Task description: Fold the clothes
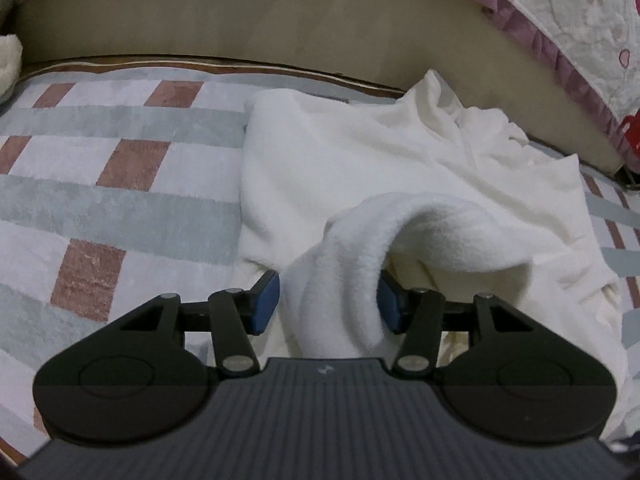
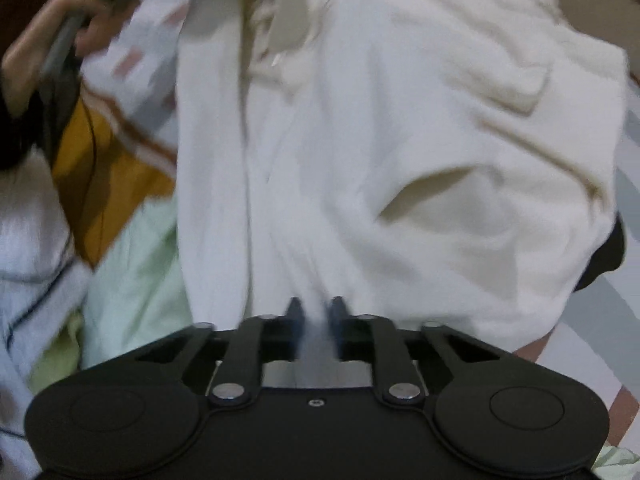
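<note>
Folding is under way on a white fleece garment spread over a checked bed cover, with a padded headboard behind it at 12 o'clock in the left wrist view.

Left gripper: jaws stand apart, one blue pad on each side of a thick rolled hem or cuff that arches up between them. Whether the pads press the cloth cannot be told; the gap looks wide, so I judge it straddling the roll, not clamped.

Right gripper: jaws drawn close together with a thin pleat of the same garment running between them; judged clamped on that fabric, though the view is blurred by motion.

Position of the work: from the left jaws the bulk lies from 12 to 2 o'clock; from the right jaws it fans from 11 to 2 o'clock, its long axis running away toward 12. The person's hand shows at 10 o'clock in the right view.

Judgement: the right side appears to hold the fabric; the left sits nearest the rolled edge and should close before any carry-over
</note>
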`<state>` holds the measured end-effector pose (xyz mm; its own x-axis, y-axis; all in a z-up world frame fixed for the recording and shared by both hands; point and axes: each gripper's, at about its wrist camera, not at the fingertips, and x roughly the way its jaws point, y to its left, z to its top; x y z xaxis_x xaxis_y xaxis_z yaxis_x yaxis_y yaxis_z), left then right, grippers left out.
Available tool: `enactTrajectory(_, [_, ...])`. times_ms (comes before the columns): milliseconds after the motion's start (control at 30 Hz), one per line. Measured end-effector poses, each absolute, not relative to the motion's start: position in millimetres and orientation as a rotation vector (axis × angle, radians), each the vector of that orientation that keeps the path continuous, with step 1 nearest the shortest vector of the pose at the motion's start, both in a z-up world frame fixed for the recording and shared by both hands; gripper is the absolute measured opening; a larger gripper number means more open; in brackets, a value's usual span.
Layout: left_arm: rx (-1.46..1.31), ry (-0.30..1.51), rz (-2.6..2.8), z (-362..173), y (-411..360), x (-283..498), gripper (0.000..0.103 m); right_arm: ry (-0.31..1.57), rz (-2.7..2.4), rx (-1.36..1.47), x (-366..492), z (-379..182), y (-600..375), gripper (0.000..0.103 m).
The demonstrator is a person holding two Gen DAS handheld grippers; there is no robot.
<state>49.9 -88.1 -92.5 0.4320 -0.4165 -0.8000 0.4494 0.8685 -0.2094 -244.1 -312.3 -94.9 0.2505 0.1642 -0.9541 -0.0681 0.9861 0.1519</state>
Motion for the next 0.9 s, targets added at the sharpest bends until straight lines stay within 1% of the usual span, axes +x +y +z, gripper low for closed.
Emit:
enactTrajectory(167, [-0.028, 1.025, -0.614, -86.4, -74.9, 49.4, 0.052, 1.187, 0.039, -0.029, -235.2, -64.6, -322.2, 0.008])
enactTrajectory(267, [-0.062, 1.019, -0.677, -82.4, -72.0, 46.9, 0.052, 1.053, -0.034, -0.096, -213.7, -23.9, -344.5, 0.008])
enactTrajectory(400, [-0.062, 1.013, -0.719, -84.9, -76.6, 44.6, 0.052, 0.852, -0.192, -0.104, -190.4, 33.9, -378.9, 0.008])
enactTrajectory(433, [-0.05, 1.025, -0.721, -87.2, -78.4, 44.1, 0.053, 0.809, -0.238, -0.1, -186.4, 41.8, -388.4, 0.008])
enactTrajectory(467, [-0.038, 1.036, -0.725, -89.2, -80.1, 43.7, 0.058, 0.774, -0.284, -0.095, -182.9, 47.6, -398.0, 0.008])
enactTrajectory(533, [-0.009, 1.04, -0.736, -90.4, -81.7, 42.0, 0.067, 0.746, -0.368, -0.076, -178.2, 46.1, -416.3, 0.008])
enactTrajectory(700, [0.103, 0.988, -0.758, -92.4, -88.7, 33.7, 0.068, 0.793, -0.461, -0.028, -174.8, 5.6, -440.9, 0.008])
enactTrajectory(800, [0.125, 1.012, -0.764, -101.3, -97.0, 32.7, 0.072, 0.812, -0.467, -0.005, -176.7, -13.9, -442.8, 0.008])
enactTrajectory(900, [0.155, 1.011, -0.764, -108.0, -105.3, 29.8, 0.072, 0.823, -0.472, -0.003, -179.5, -22.5, -444.2, 0.008])
